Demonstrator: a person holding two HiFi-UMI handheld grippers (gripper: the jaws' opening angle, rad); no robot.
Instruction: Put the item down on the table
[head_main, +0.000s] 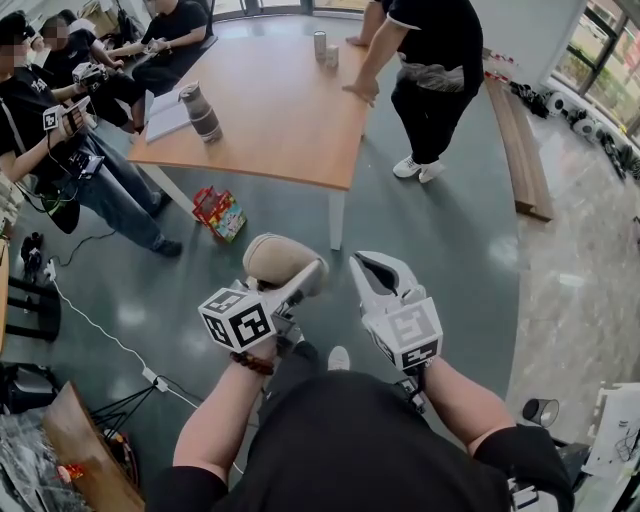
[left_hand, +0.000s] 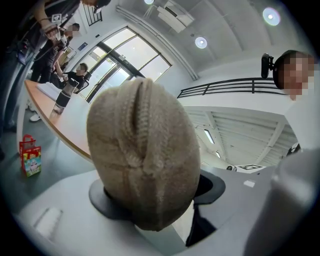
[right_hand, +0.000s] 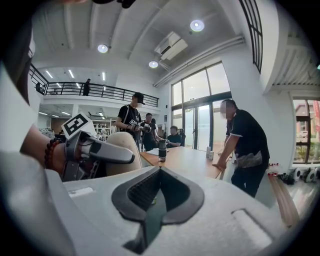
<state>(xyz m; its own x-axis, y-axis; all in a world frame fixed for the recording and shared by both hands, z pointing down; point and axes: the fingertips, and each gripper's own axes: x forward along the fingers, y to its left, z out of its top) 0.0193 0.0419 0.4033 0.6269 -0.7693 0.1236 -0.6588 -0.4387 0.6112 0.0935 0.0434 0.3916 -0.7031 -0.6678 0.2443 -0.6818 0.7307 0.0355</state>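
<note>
Left claw (head_main: 305, 280) grips knit hat (head_main: 275, 258) wide, lower centre, above floor, for carry to desk (head_main: 280, 120) at upper centre. Right claw (head_main: 372, 275) closed, empty, idle beside it.

The knit item (head_main: 272, 255) is looking beige, left gripper (head_main: 300, 272) and right gripper (head_main: 378, 275) are showing white with black-and-white marker squares, table (head_main: 270, 110) is glowing orange-brown.

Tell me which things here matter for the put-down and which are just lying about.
In the job: left gripper, shut on the beige knitted item; wooden table.
Lying about: grey bottle; open notebook; colourful bag on the floor.
</note>
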